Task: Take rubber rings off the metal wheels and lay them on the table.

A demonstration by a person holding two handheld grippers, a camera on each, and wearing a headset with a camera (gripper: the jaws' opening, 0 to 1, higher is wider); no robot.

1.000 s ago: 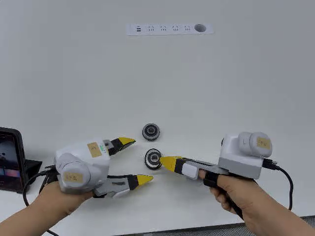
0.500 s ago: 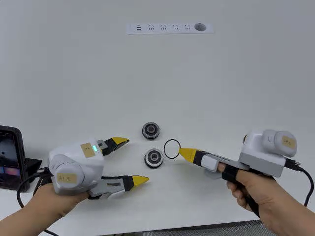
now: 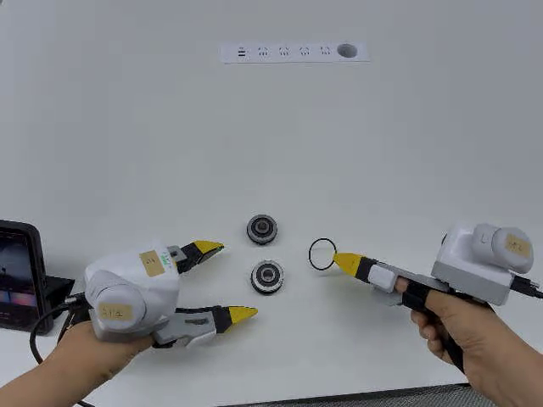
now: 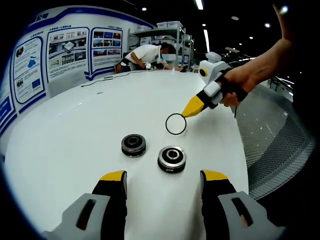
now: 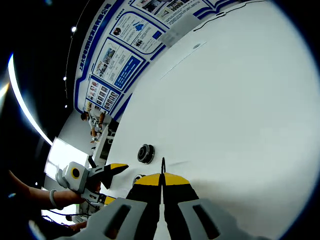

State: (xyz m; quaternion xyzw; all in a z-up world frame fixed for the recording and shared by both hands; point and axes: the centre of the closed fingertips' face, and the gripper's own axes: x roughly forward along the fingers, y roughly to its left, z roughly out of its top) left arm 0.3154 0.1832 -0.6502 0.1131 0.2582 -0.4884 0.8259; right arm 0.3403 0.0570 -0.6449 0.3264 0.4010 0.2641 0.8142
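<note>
A rubber ring (image 3: 310, 254) is pinched at the fingertips of the right gripper (image 3: 338, 258); the left gripper (image 3: 227, 280) is held open.

The edge cuts off the dark screen (image 3: 17, 273) at my left. In the right gripper view the ring (image 5: 163, 164) is a thin line, and my right claw (image 5: 162, 176) half hides the nearer wheel (image 5: 137, 177).
</note>
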